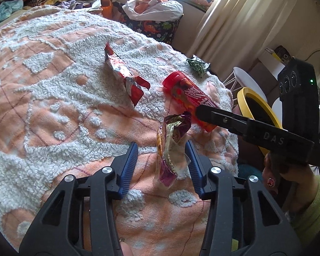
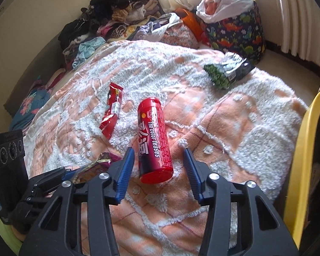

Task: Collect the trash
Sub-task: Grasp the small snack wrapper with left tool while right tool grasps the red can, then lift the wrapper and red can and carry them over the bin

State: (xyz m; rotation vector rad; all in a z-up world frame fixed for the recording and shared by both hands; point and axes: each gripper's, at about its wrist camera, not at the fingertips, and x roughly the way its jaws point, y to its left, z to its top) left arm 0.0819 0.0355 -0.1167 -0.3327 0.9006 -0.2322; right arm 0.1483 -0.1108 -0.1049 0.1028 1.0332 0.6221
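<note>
A crumpled purple and yellow snack wrapper [image 1: 173, 147] stands on the orange and white bedspread [image 1: 53, 106] between the blue pads of my left gripper [image 1: 161, 147]. It leans against the right pad; the left pad is clear of it, so the gripper is open. A red cylindrical candy can [image 2: 153, 140] lies between the pads of my right gripper [image 2: 158, 152], with gaps on both sides, so that one is open too. A red foil wrapper [image 1: 125, 76] and a green and black packet [image 1: 198, 65] lie farther out on the bed.
A yellow-rimmed bin [image 2: 309, 128] stands just off the bed's right edge. A dinosaur-print basket [image 2: 236, 32] holding a white bag, and piles of clothes [image 2: 108, 21], sit beyond the bed. A hand in a green sleeve [image 1: 288, 177] holds the right gripper.
</note>
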